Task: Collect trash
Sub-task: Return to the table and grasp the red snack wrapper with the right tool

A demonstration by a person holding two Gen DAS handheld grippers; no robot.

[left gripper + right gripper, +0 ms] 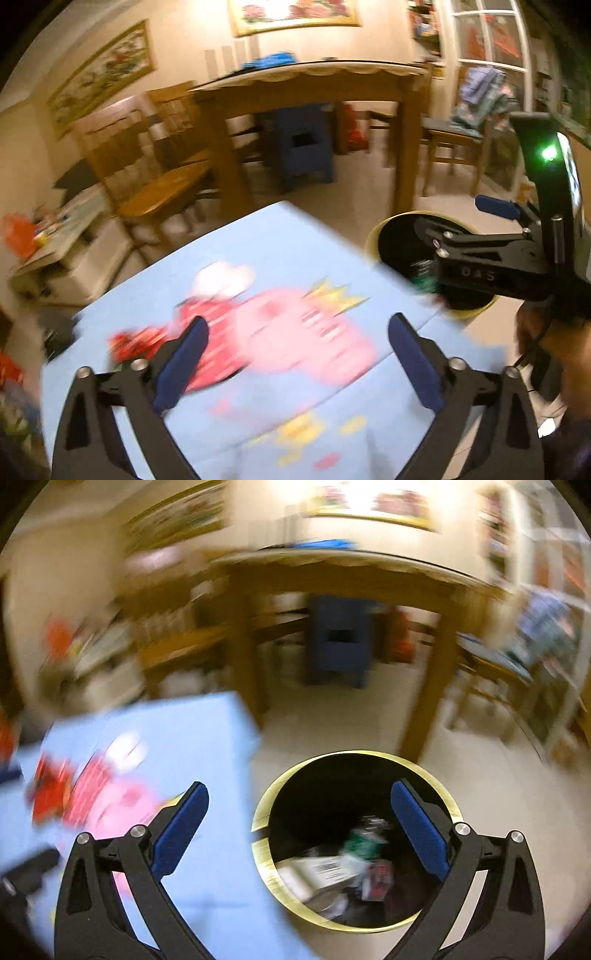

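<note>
A red wrapper point(129, 341) lies on the blue cartoon-print tabletop point(295, 251), just left of my left gripper point(299, 362), which is open and empty above the table. The wrapper also shows in the right wrist view point(48, 794). A white crumpled piece point(221, 280) lies farther back on the table. My right gripper point(299, 834) is open and empty over the black bin with a yellow rim point(264, 864). The bin holds several pieces of trash point(332, 871). In the left wrist view the right gripper point(498, 236) hangs over the bin point(388, 254).
A wooden dining table point(314, 85) with chairs point(166, 188) stands behind. A blue stool point(306, 147) sits under it. A low cluttered shelf point(55, 236) is at the left. The floor point(332, 720) is pale tile.
</note>
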